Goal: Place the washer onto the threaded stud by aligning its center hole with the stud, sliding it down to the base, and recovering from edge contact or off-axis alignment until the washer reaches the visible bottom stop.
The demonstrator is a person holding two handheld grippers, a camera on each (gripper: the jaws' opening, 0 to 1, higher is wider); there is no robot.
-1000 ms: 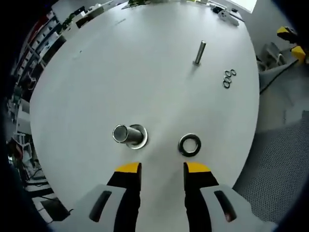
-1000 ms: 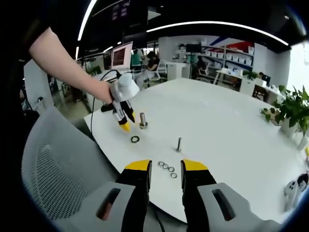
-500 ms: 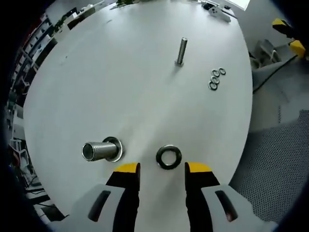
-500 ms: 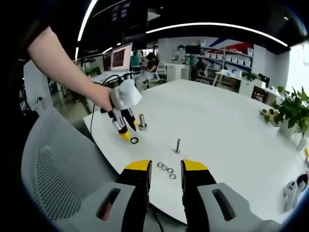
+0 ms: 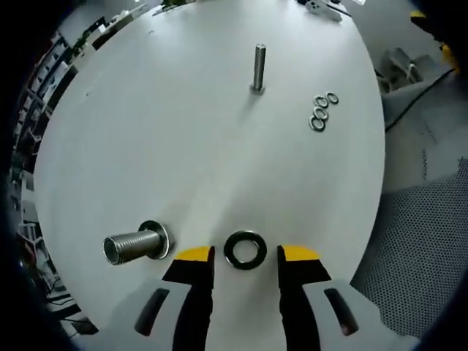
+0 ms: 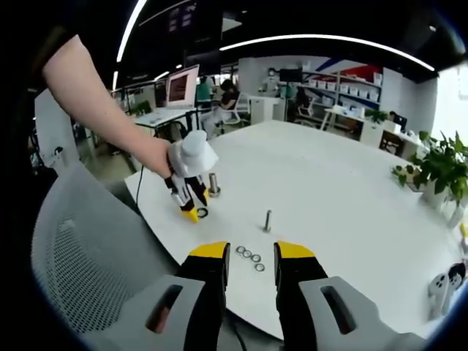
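Left gripper view: the washer is seen lying flat on the white surface, centred between the spread, empty jaws of the left tool, with the threaded stud just to its left.

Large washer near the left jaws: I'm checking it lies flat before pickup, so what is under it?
The large washer lies on the bare white table, which shows through its hole. Nothing else shows beneath; the patch directly under its ring is covered.
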